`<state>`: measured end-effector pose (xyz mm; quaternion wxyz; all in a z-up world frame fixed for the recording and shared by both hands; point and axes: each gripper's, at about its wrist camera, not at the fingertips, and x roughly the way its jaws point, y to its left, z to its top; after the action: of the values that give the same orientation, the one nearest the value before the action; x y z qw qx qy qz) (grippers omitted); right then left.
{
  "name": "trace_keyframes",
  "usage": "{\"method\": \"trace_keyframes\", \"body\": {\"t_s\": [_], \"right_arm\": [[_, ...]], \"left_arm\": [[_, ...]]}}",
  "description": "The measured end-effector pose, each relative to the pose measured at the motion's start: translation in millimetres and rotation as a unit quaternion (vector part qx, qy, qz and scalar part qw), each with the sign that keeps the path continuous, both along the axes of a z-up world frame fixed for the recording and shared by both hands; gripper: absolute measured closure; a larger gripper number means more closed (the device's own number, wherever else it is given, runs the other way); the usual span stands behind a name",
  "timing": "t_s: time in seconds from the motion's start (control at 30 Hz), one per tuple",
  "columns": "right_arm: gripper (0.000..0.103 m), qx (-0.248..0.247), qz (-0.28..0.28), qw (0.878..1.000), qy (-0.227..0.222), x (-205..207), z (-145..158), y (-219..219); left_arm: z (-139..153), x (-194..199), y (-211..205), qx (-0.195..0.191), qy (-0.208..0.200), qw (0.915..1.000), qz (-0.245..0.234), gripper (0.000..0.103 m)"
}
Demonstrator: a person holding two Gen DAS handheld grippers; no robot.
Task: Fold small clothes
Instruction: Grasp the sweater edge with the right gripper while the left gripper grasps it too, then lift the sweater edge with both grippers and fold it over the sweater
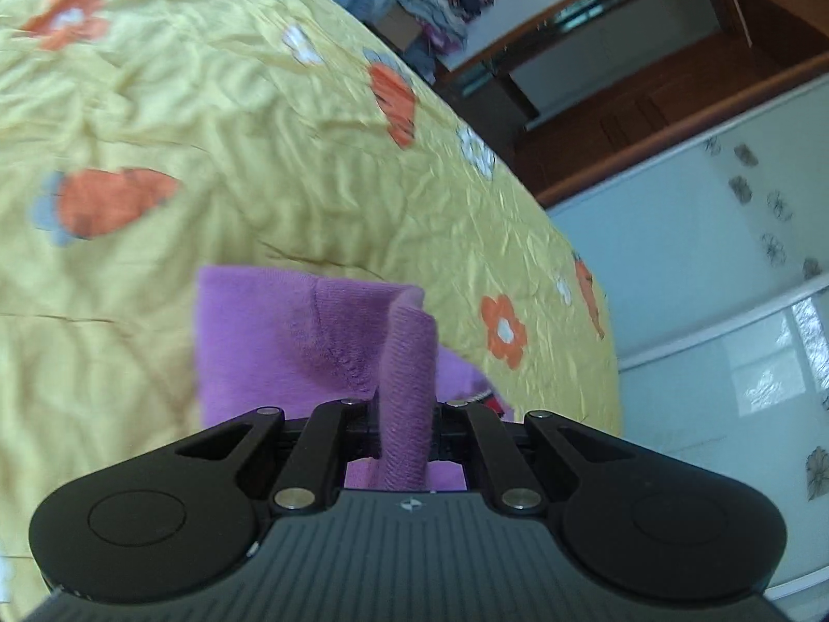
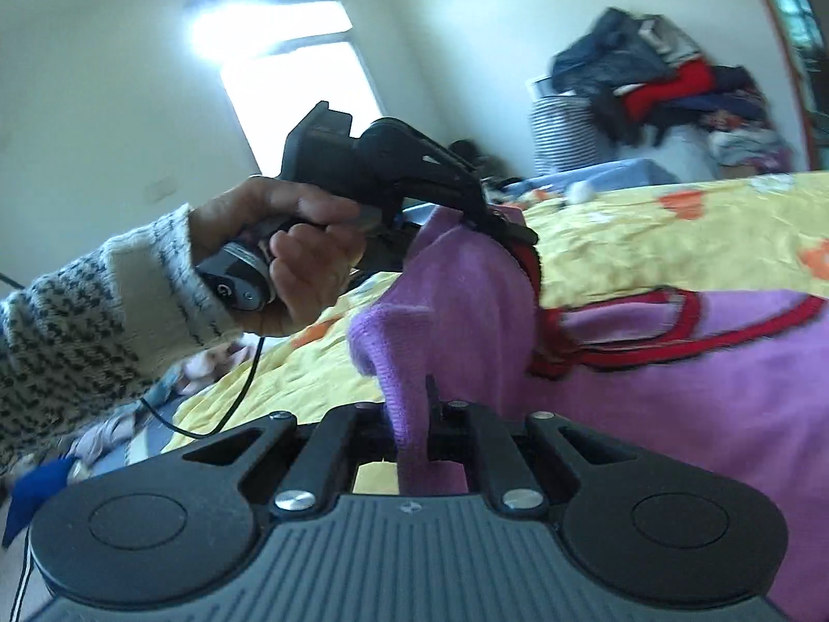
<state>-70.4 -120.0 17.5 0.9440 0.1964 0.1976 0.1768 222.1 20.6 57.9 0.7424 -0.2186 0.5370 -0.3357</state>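
The left tool [image 1: 404, 430] is pinched shut on a ribbed fold of the purple garment [image 1: 259, 342], which stands up between its jaws and hangs down toward the yellow flowered bedspread [image 1: 207, 103]. The right tool [image 2: 414, 435] is likewise clamped on a fold of the same purple cloth, whose edge rises in a peak just ahead of it. In the right wrist view the left tool [image 2: 510, 230] shows from the side, gripped by a hand [image 2: 290, 254] in a knitted black-and-white sleeve [image 2: 77, 326], its tip biting the garment where red trim [image 2: 647, 342] runs along the edge. The garment stretches between the two tools, lifted above the bed, with its wider part spreading to the right. Beyond the bed stands a pile of clothes [image 2: 653, 83] against the wall, and a bright window [image 2: 290, 67] sits behind the hand
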Motion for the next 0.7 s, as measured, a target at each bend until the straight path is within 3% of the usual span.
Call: {"method": "trace_keyframes", "body": {"t_s": [0.47, 0.7], "right_arm": [[0.099, 0.065, -0.101, 0.992, 0.049, -47.4, -35.7, -100.4], [0.099, 0.093, -0.131, 0.985, 0.058, -74.9, -50.6, -122.0]], "left_arm": [[-50.4, -17.3, -163.8, 0.065, 0.023, 0.9938, -0.087, 0.094], [-62.9, -29.5, -205.7, 0.089, 0.018, 0.9898, -0.109, 0.094]]}}
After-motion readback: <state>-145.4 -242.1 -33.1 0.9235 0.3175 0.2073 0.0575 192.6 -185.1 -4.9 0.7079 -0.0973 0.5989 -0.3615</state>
